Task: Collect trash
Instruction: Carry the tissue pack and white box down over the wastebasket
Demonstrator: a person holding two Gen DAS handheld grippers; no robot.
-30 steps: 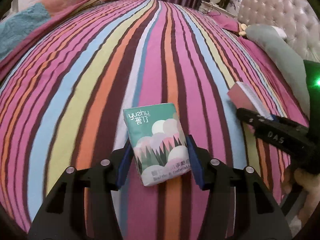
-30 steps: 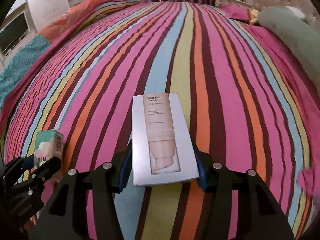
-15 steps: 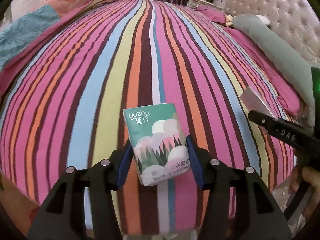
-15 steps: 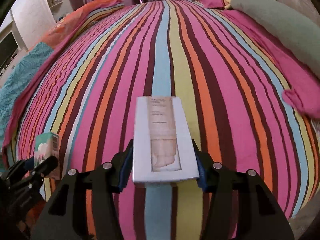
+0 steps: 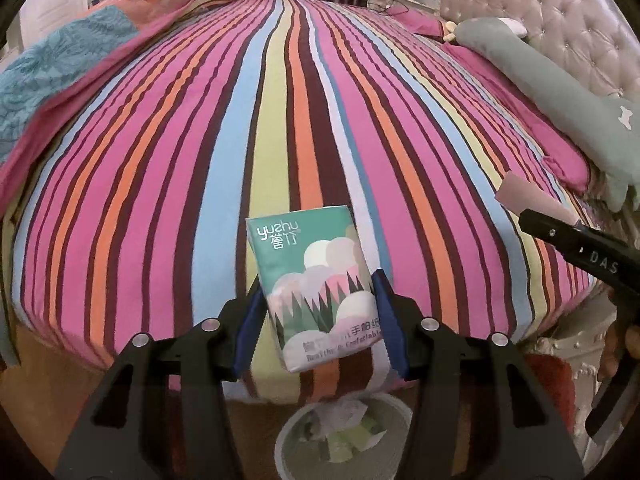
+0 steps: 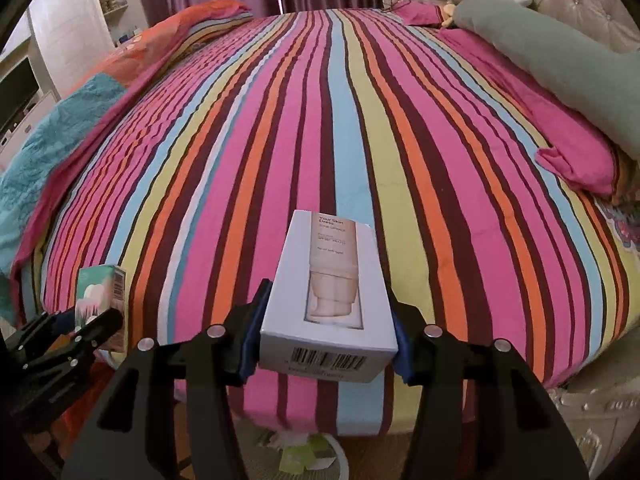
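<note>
My left gripper [image 5: 320,320] is shut on a green tissue pack [image 5: 316,280] printed with trees and clouds, held in the air past the near edge of the bed. My right gripper [image 6: 326,332] is shut on a white cosmetics box [image 6: 332,292] with a barcode on its near end. A round trash bin [image 5: 396,408] holding crumpled paper and green scraps stands on the floor just below the left gripper; it also shows in the right wrist view [image 6: 332,456]. The tissue pack [image 6: 100,292] and left gripper [image 6: 76,332] show at the left of the right wrist view.
A bed with a striped cover [image 5: 280,120] fills both views. A folded orange and teal quilt [image 5: 60,64] lies at its left. A long grey-green pillow [image 5: 560,92] and a tufted headboard [image 5: 560,12] are on the right. A white carved bed frame [image 6: 592,408] is at the lower right.
Both grippers have drawn back from over the bed with their items still held. The bed's near edge, the floor and the trash bin have come into view below them.
</note>
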